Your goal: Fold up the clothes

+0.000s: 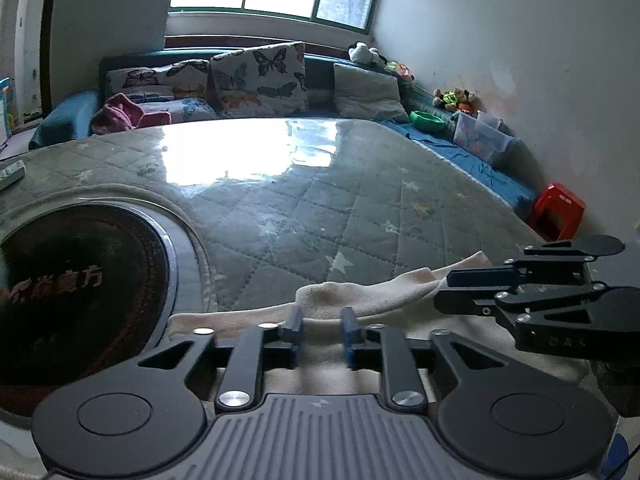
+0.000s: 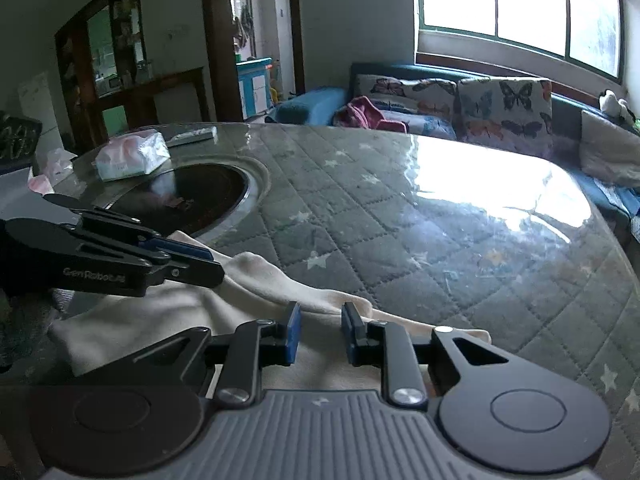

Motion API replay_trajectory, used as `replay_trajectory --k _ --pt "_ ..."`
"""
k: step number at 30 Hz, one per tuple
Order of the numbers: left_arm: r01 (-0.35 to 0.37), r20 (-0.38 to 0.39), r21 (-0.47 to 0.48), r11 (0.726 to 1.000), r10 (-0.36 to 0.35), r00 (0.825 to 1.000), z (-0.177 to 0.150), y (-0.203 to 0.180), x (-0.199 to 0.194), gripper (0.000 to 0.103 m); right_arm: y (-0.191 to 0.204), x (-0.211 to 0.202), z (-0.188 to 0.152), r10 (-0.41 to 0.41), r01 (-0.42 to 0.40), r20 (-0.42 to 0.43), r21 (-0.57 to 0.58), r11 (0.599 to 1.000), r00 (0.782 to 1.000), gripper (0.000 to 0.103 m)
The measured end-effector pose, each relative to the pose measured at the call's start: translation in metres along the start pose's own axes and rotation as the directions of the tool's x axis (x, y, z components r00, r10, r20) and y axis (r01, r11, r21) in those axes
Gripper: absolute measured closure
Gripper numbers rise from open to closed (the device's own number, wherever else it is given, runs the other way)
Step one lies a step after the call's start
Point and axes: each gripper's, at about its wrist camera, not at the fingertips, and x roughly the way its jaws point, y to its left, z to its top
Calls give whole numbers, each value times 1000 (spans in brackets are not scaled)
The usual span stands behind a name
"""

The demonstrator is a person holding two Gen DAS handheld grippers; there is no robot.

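Hovering over cream garment (image 1: 360, 296) on quilted counter (image 1: 320, 208): left claw (image 1: 322, 330) spread, right claw (image 2: 320, 330) spread, neither pinching cloth.

The cream garment (image 1: 360, 296) is soft, matt knit cloth. The table (image 1: 360, 200) carries quilted grey fabric under a glossy, reflective clear sheet. At 9 o'clock, the round cooktop (image 1: 80, 288) is dark glossy glass with a polished metal rim. Each hand-held gripper (image 1: 322, 330) is matt black plastic with blue pads (image 1: 295, 320).
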Motion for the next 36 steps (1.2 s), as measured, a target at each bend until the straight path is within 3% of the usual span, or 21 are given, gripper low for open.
replay_trajectory --k 4,15,17,36 --pt "-20 20 9 1000 20 1000 -1 -5 -12 57 13 -11 -1 17 -17 14 -20 1000 1000 77" --pt "-71 30 -8 997 72 997 -13 -2 -34 40 63 -38 -16 62 -58 29 -120 991 998 54" --pt "-84 29 -10 996 84 996 -16 -2 -37 32 71 -39 -20 69 -64 30 -136 989 997 48" --pt "-133 52 -38 990 135 990 -42 -1 -64 6 112 -51 -39 84 -74 43 -195 978 996 22"
